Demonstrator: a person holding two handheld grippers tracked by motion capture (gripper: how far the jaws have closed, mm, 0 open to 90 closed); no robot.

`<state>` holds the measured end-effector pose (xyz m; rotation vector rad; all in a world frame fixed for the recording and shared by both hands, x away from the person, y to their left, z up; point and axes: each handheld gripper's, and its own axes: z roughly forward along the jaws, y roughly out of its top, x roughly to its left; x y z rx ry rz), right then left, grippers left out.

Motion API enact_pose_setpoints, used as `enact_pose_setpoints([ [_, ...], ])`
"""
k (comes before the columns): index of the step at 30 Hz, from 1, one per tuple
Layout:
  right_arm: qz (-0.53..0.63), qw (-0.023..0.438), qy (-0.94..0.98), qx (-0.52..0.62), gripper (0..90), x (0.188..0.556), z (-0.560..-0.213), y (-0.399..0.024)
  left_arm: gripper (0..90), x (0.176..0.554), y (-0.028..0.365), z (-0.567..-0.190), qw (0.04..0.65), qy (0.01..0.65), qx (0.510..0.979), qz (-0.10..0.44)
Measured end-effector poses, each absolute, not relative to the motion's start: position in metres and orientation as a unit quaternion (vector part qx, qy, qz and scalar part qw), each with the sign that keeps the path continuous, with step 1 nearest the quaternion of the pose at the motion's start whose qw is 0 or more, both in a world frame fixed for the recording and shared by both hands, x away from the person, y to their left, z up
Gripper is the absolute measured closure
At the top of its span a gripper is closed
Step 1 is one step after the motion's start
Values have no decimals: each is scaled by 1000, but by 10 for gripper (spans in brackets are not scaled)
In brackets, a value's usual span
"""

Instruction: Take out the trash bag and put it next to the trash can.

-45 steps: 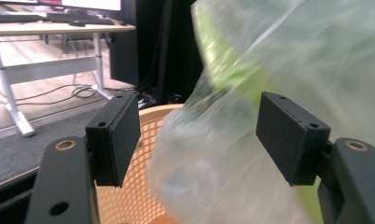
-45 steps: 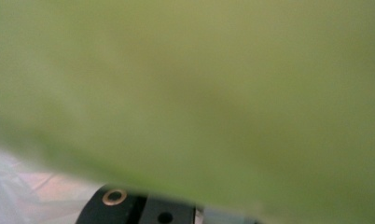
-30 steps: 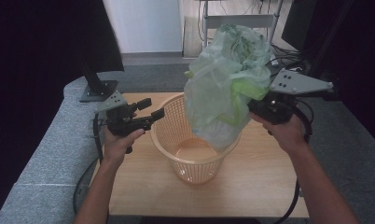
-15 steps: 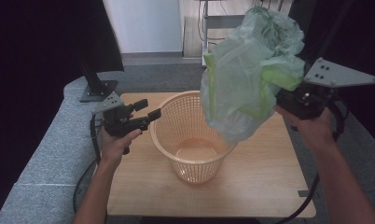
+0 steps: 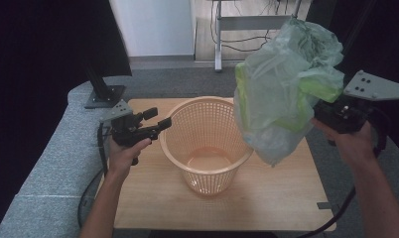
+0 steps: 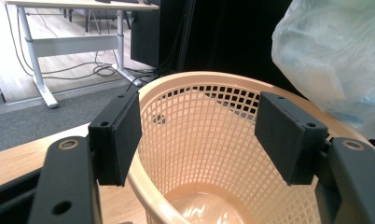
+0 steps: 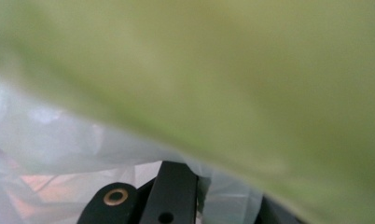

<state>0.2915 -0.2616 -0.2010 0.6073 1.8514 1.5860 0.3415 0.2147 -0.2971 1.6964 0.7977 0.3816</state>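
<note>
A peach mesh plastic basket (image 5: pixel 207 181) stands upright in the middle of the wooden table (image 5: pixel 267 198). My left gripper (image 5: pixel 162 120) is at the basket's left rim with its jaws open. In the left gripper view its pads (image 6: pixel 118 135) straddle the near rim of the basket (image 6: pixel 199 135) without pressing on it. My right gripper (image 5: pixel 317 117) is shut on a pale green, translucent plastic bag (image 5: pixel 287 84), which hangs in the air over the basket's right edge. The bag (image 7: pixel 223 70) covers nearly all of the right gripper view and also appears as a bag (image 6: pixel 335 56) beyond the basket.
A monitor stand (image 5: pixel 104 94) sits off the table's far left corner. Grey padding (image 5: pixel 53 163) borders the table on the left. A desk frame (image 5: pixel 247 22) with loose cables stands on the floor behind. A cable (image 5: pixel 336 213) trails from my right hand.
My right hand has carried the bag to the right, from above the basket's middle to its right edge. The left gripper has stayed at the rim.
</note>
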Motion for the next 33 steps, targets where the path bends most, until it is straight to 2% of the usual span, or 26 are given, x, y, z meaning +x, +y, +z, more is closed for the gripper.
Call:
enact_pose_setpoints([
  [8, 594, 307, 697, 258, 885, 290, -227, -290, 318, 342, 214, -300, 572, 344, 727, 162],
  [19, 589, 307, 693, 280, 885, 285, -244, -313, 317, 344, 214, -303, 570, 347, 727, 161],
  [33, 566, 255, 714, 324, 884, 315, -336, -302, 311, 344, 217, -310, 563, 354, 730, 158],
])
